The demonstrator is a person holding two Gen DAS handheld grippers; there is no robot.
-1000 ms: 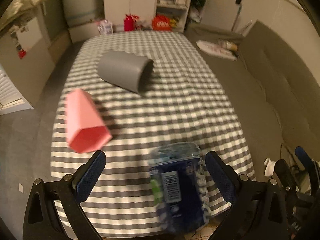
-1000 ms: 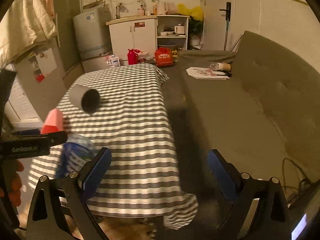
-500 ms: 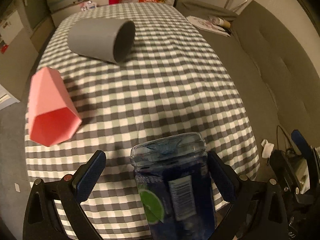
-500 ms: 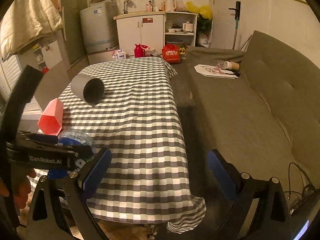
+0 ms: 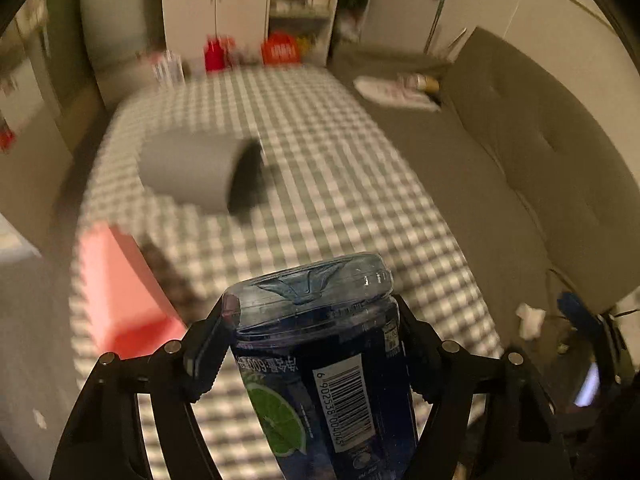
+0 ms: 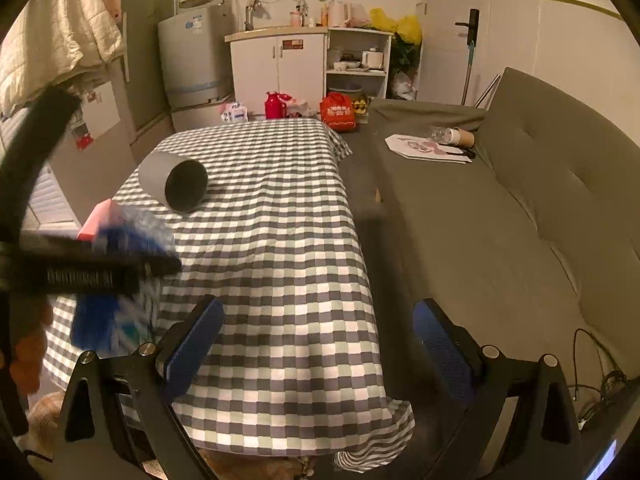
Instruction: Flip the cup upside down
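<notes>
While the left gripper point(image 5: 316, 336) clamps the blue-labelled plastic cup point(image 5: 320, 364) between its fingers, base outward, rotate slowly and set it down short of the pink box point(image 5: 120, 292); the right gripper point(image 6: 316, 344) is spread, empty.

Left gripper point(image 5: 312, 344): closed around the bottle point(image 5: 320, 368), above the near end of the table point(image 5: 340, 184).
Pink box point(image 5: 120, 300): on the table, left of the bottle.
Cup point(image 5: 192, 172): lying on its side on the table, behind the box.
Sofa point(image 6: 500, 220): right of the table.
Right gripper point(image 6: 316, 344): open, over the table's near right corner.
Cupboard point(image 6: 280, 68): behind the table.
</notes>
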